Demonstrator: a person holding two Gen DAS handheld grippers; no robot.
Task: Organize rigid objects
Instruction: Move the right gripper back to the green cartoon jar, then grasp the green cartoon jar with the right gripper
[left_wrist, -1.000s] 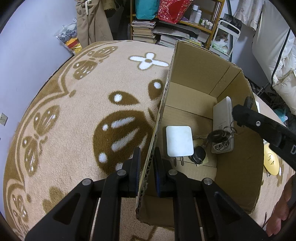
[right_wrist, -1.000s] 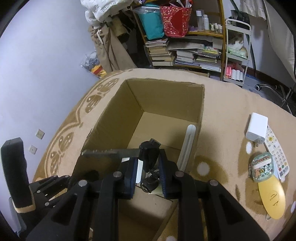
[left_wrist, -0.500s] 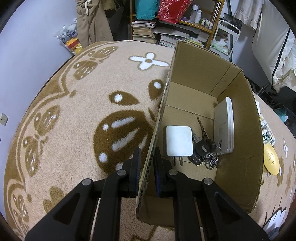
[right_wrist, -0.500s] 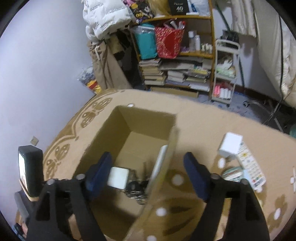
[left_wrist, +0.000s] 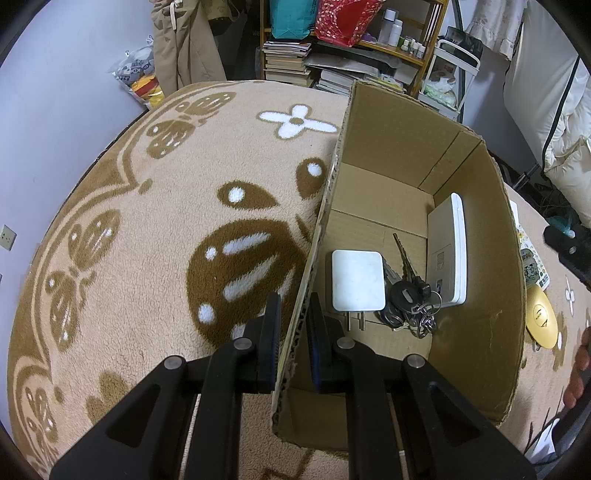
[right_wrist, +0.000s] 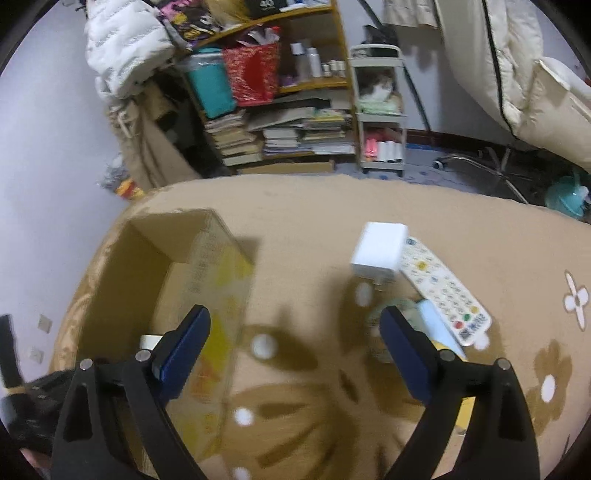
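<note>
A cardboard box (left_wrist: 480, 295) stands on the patterned rug. My left gripper (left_wrist: 293, 332) is shut on the box's left wall. Inside lie a white charger (left_wrist: 357, 280), a bunch of keys (left_wrist: 410, 299) and a white flat device (left_wrist: 448, 251) leaning on the right wall. My right gripper (right_wrist: 295, 347) is open and empty above the rug, right of the box (right_wrist: 207, 280). Ahead of it lie a white charger (right_wrist: 378, 249), a white remote (right_wrist: 443, 291) and a round green item (right_wrist: 399, 314), partly hidden by the right finger.
A gold oval object (left_wrist: 541, 317) lies on the rug right of the box. Cluttered bookshelves (right_wrist: 280, 122) and a small white cart (right_wrist: 380, 110) stand beyond the rug's far edge. A wall (left_wrist: 55, 92) borders the rug at left.
My right gripper let go of the keys inside the box, opened wide, rose out and swung right over the rug. The keys now lie on the box floor. The left gripper has not moved.
</note>
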